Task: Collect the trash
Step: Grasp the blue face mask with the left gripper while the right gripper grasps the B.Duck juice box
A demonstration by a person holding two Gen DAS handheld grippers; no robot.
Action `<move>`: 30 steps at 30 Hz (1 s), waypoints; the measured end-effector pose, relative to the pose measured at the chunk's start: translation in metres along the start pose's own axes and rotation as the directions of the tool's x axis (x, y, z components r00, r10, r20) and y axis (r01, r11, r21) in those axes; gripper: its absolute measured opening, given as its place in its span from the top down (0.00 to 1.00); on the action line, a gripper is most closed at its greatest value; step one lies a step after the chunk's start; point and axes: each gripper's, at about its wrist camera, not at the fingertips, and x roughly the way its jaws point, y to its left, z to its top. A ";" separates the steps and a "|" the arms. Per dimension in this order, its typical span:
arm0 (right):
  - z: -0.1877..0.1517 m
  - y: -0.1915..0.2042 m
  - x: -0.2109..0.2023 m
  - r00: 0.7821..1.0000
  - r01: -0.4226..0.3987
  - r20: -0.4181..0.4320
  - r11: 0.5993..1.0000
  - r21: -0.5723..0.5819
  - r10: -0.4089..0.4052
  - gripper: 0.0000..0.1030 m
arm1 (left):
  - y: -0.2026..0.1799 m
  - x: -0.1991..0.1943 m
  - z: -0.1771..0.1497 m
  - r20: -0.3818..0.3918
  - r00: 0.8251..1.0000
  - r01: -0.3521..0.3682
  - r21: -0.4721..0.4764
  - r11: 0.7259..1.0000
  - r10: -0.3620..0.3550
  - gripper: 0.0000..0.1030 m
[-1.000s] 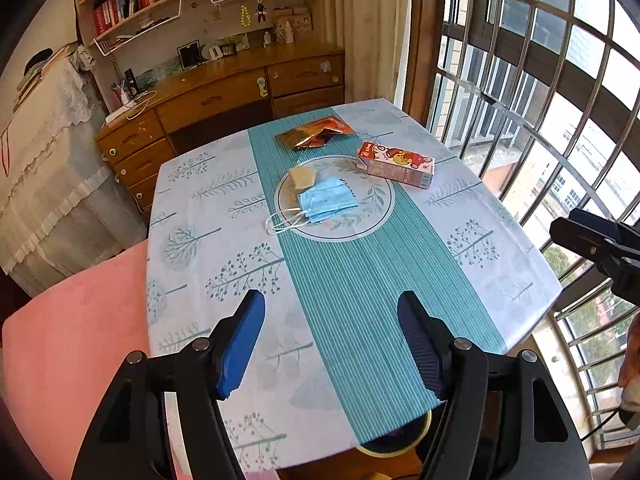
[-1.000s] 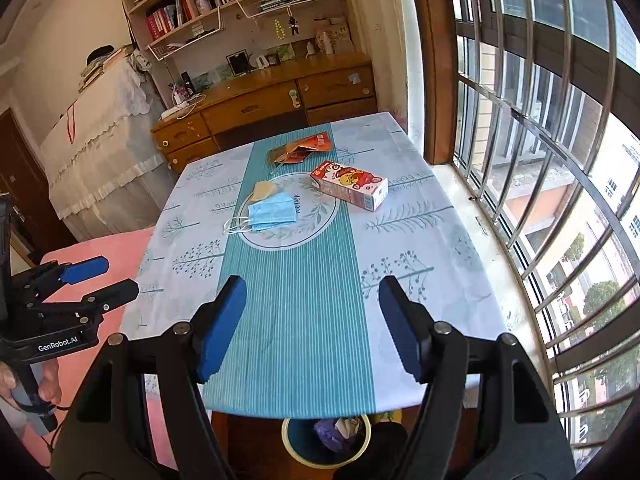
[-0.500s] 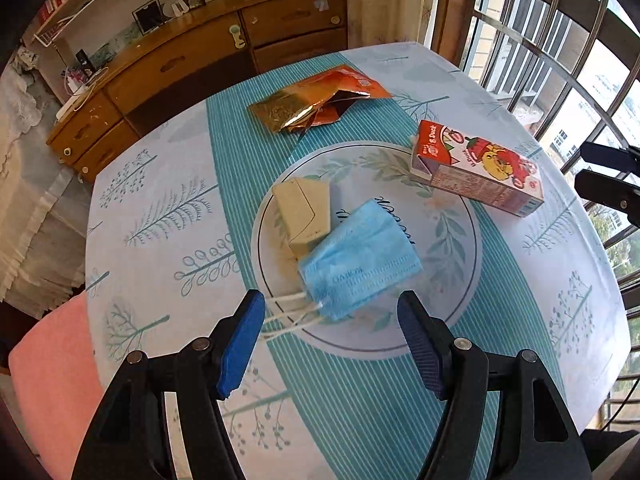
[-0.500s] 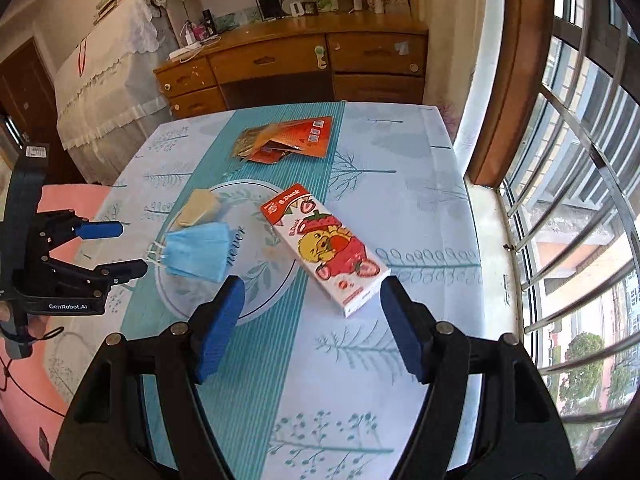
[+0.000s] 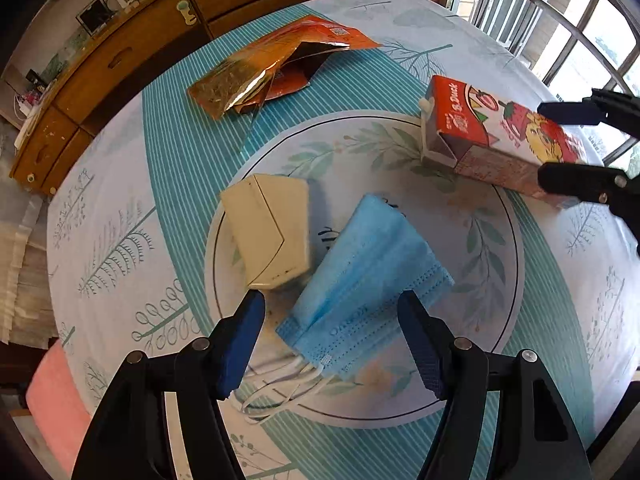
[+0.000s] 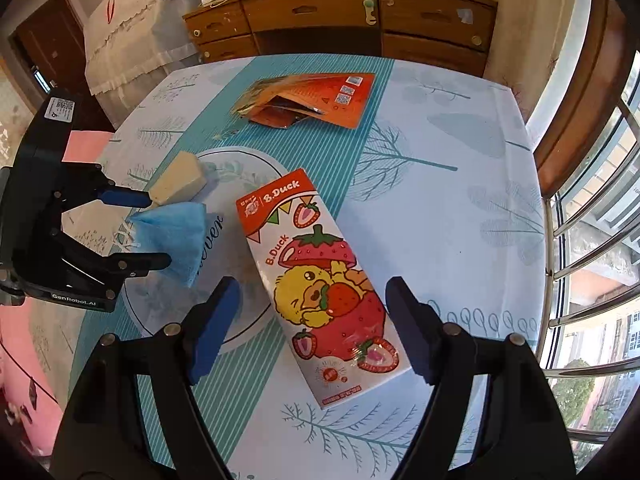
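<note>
1. The blue face mask (image 5: 368, 280) lies low in the middle of the left wrist view, on the round leaf print of the tablecloth (image 5: 520, 380), its white ear loops trailing toward the bottom edge.
2. The left gripper (image 5: 332, 312) hangs over the mask with its jaws spread wide, one blue pad on each side; the pads press on nothing and hold nothing.
3. A folded cream paper packet (image 5: 272, 228) sits just left of the mask, its lower corner near the left pad.
4. The B.Duck strawberry carton (image 6: 320, 284) lies flat in the centre of the right wrist view, running from the upper left toward the lower right.
5. The right gripper (image 6: 312, 300) straddles the carton's lower half, its jaws opening and already very wide, the carton between them; whether a pad touches it I cannot tell.
6. An opened orange and gold snack wrapper (image 5: 276, 64) rests in the upper middle of the left view, well apart from both grippers.
7. A wooden desk (image 6: 340, 16) with drawers stands beyond the table along the top of the right view.
</note>
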 end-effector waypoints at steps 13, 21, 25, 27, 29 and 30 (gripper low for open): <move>-0.009 -0.014 0.007 0.999 -0.025 -0.021 0.999 0.036 0.026 0.35 | -0.028 0.018 0.035 -0.067 0.996 0.063 0.018 0.998 -0.061 0.46; -0.021 -0.008 -0.003 1.000 -0.002 -0.014 0.999 0.040 0.002 0.46 | -0.044 0.016 0.044 -0.039 0.999 0.033 -0.051 0.998 -0.035 0.94; -0.029 -0.006 -0.012 1.000 0.009 0.003 0.998 0.057 -0.009 0.47 | -0.044 0.011 0.034 -0.011 1.000 0.017 -0.133 0.991 -0.018 0.95; -0.033 -0.004 -0.020 1.000 0.006 0.019 0.997 0.072 -0.008 0.47 | -0.042 0.004 0.029 0.008 1.000 0.006 -0.181 0.983 -0.005 0.95; -0.037 -0.002 -0.030 0.999 0.002 0.035 0.996 0.089 -0.006 0.47 | -0.038 -0.004 0.024 0.024 1.000 0.011 -0.232 0.973 -0.006 0.95; -0.039 0.000 -0.036 0.999 0.001 0.042 0.996 0.093 -0.005 0.47 | -0.037 -0.008 0.021 0.031 0.999 0.018 -0.255 0.967 -0.010 0.95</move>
